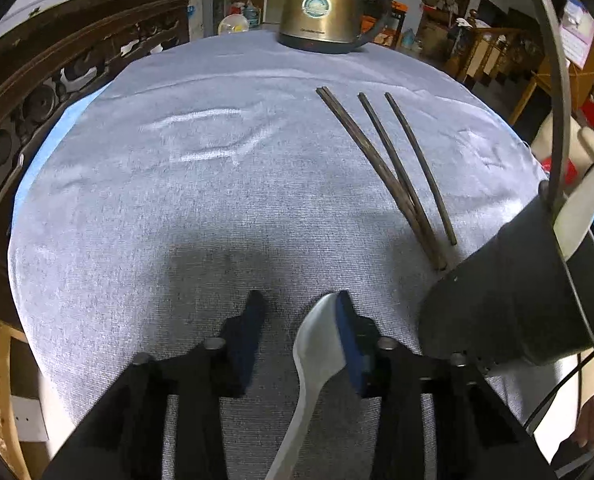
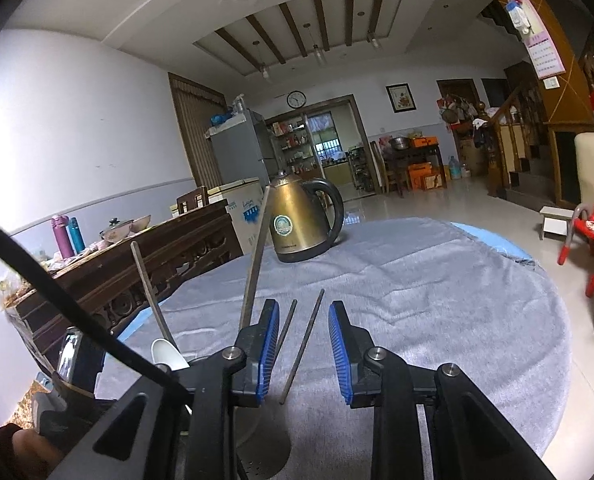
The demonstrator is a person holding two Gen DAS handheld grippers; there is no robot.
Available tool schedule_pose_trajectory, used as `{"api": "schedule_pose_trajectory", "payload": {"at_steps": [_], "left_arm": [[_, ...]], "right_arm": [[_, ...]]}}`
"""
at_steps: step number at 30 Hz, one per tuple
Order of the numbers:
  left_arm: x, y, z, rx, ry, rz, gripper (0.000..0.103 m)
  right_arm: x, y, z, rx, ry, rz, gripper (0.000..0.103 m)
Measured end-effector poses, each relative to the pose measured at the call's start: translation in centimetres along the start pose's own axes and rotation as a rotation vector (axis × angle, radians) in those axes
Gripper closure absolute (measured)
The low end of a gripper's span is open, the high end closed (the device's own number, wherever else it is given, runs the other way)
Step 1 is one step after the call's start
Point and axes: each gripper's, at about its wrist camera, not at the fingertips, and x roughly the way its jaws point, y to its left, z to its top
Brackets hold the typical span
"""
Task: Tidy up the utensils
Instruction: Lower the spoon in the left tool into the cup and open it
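Observation:
In the left wrist view my left gripper (image 1: pixel 299 304) is open, low over the grey cloth. A white spoon (image 1: pixel 317 352) lies between its fingers, its bowl leaning on the right pad (image 1: pixel 347 336). Three dark wooden chopsticks (image 1: pixel 393 172) lie on the cloth ahead to the right. A dark metal bucket holder (image 1: pixel 517 296) with a wire handle stands at the right. In the right wrist view my right gripper (image 2: pixel 303 344) is open over the cloth, with chopsticks (image 2: pixel 303 348) lying between its fingers. The holder's rim (image 2: pixel 257 448) shows below, and the spoon bowl (image 2: pixel 167 354) shows at the left.
A brass electric kettle (image 1: pixel 321 4) (image 2: pixel 301 220) stands at the far edge of the round table covered with the grey cloth (image 1: pixel 177 200). A carved dark wooden bench (image 1: pixel 57 80) runs along the left. A red chair (image 2: pixel 593 232) stands off to the right.

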Motion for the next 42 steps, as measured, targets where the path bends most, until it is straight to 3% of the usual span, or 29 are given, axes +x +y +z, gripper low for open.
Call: {"api": "schedule_pose_trajectory", "payload": {"at_steps": [1, 2, 9, 14, 21, 24, 26, 28, 29, 32, 42], "left_arm": [[0.0, -0.1, -0.1, 0.012, -0.001, -0.01, 0.088], [0.0, -0.3, -0.2, 0.02, 0.0, -0.018, 0.091], [-0.6, 0.6, -0.5, 0.016, 0.004, -0.061, 0.094], [-1.2, 1.9, -1.3, -0.027, 0.056, -0.084, 0.093], [-0.9, 2.5, -0.4, -0.086, 0.066, -0.11, 0.061], [-0.1, 1.8, 0.2, -0.073, 0.054, -0.109, 0.06], [0.1, 1.4, 0.4, -0.056, 0.045, -0.107, 0.066], [0.2, 1.2, 0.3, -0.051, 0.046, -0.122, 0.094], [0.2, 1.1, 0.3, -0.041, 0.043, -0.123, 0.097], [-0.2, 0.6, -0.1, 0.002, -0.004, -0.099, 0.1], [-6.0, 1.8, 1.5, -0.011, -0.213, -0.083, 0.101]], "right_arm": [[0.1, -0.1, 0.0, 0.0, 0.003, -0.002, 0.075], [0.1, -0.1, 0.0, 0.002, 0.005, -0.003, 0.075], [0.2, 0.2, 0.2, -0.01, 0.017, -0.004, 0.075], [0.1, 0.3, 0.2, -0.016, 0.019, -0.003, 0.075], [0.3, 0.2, 0.2, -0.004, 0.04, 0.011, 0.075], [0.2, 0.2, 0.2, -0.007, 0.046, 0.017, 0.075], [0.2, 0.2, 0.2, -0.011, 0.046, 0.022, 0.075], [0.2, 0.2, 0.2, -0.016, 0.047, 0.022, 0.075], [0.2, 0.2, 0.2, -0.016, 0.048, 0.022, 0.075], [0.3, 0.3, 0.2, -0.012, 0.05, 0.024, 0.075], [0.3, 0.6, 0.0, -0.026, 0.045, 0.026, 0.075]]}}
